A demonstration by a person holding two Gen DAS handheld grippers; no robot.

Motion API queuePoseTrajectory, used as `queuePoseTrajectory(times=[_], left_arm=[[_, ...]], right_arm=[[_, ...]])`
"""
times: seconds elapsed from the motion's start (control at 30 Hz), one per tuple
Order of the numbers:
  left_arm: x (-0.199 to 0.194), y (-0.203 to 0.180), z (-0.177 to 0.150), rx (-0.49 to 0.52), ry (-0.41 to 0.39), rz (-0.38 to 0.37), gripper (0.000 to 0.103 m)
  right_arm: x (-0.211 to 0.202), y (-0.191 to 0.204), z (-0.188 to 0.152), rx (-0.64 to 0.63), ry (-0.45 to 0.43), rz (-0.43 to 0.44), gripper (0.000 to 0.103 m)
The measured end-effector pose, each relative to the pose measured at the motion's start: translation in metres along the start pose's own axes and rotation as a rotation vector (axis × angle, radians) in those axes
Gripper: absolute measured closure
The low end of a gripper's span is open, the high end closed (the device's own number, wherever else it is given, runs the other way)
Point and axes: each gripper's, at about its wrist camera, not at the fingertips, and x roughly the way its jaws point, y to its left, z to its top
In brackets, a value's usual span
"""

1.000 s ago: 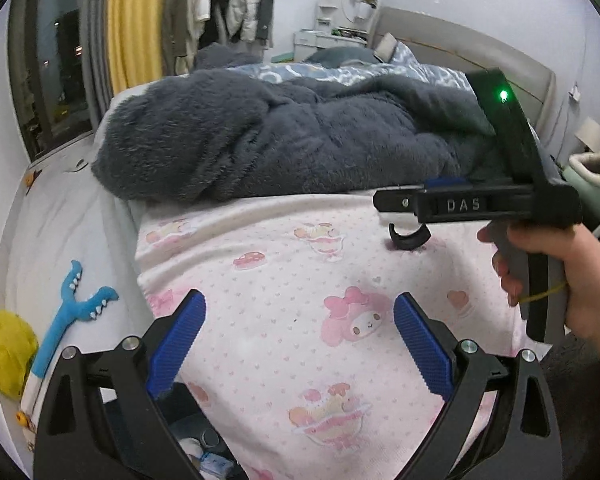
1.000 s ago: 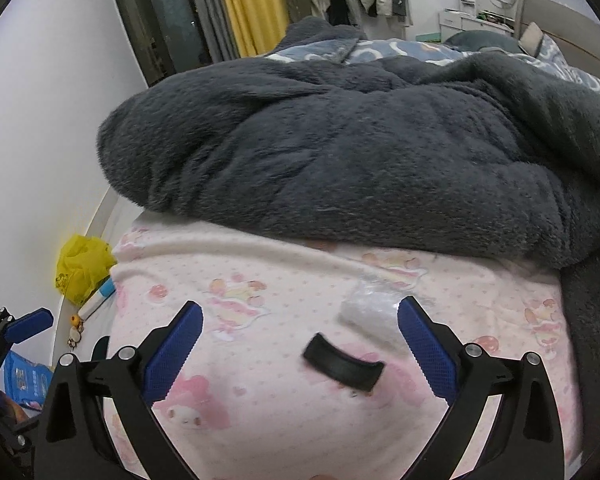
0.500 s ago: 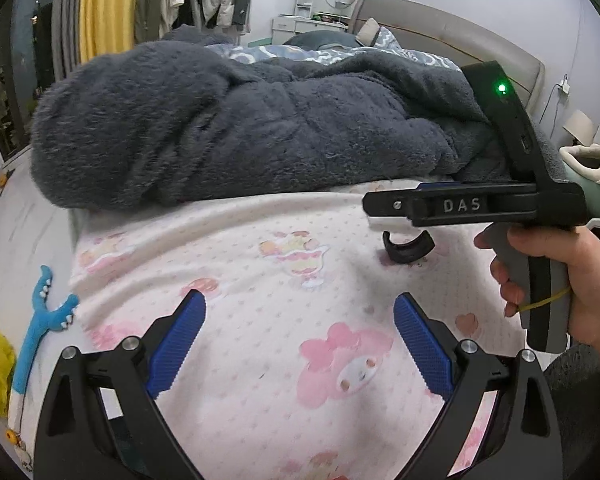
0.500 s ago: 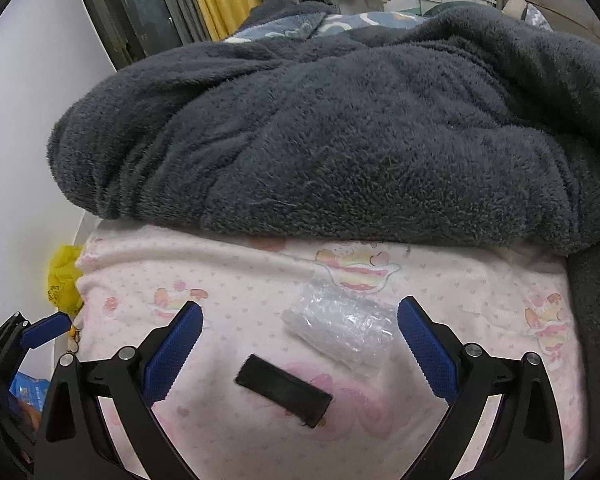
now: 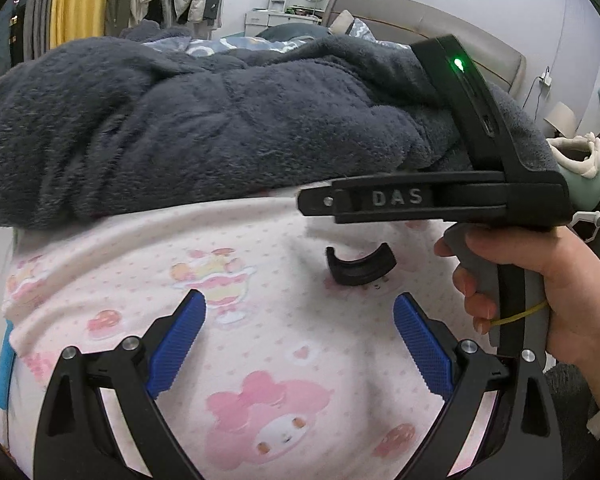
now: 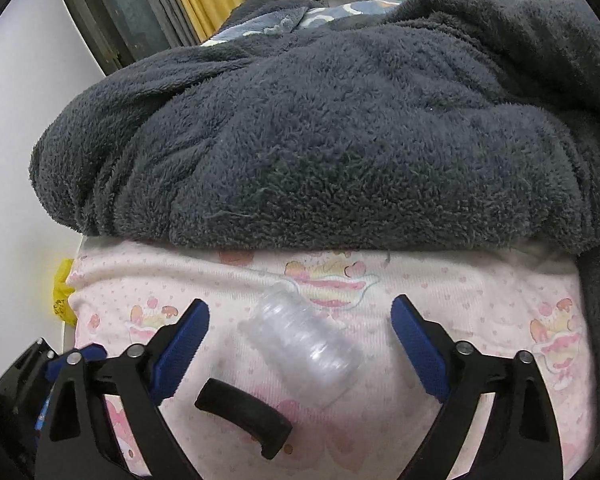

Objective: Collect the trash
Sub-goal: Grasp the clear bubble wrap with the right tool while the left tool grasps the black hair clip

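— What's around you?

— A bedroom: pink cartoon-print sheet (image 6: 440,300) under a heaped dark fleece blanket (image 6: 320,120). Since a second ago I've pushed in closer; the crumpled clear plastic wrapper (image 6: 300,340) has come to lie between my right claw's (image 6: 300,344) spread fingers, untouched. A curved black clip (image 6: 244,410) lies just beside it.

— And the left?

— My left claw (image 5: 300,344) is spread too, holding nothing, over the sheet.

— Any writing?

— "DAS" on the right tool's body (image 5: 398,197), seen from the left camera.
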Motion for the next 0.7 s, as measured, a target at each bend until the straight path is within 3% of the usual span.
queuePoseTrajectory(times=[0.2,0.43,0.7], left_arm=[[0.016,-0.015,0.006,0.016,0.012,-0.009,0.006],[0.03,-0.03,0.011,0.034,0.018,-0.017,0.009],[0.049,-0.037,0.012,0.036,0.047,0.011,0.02]], right_arm=[[0.01,0.0,-0.005,-0.023,0.037,0.003,0.04],[-0.004,-0.008,-0.005,-0.025,0.014,0.036,0.045],[-0.021,-0.033,-0.005,0.028,-0.022,0.101,0.046]])
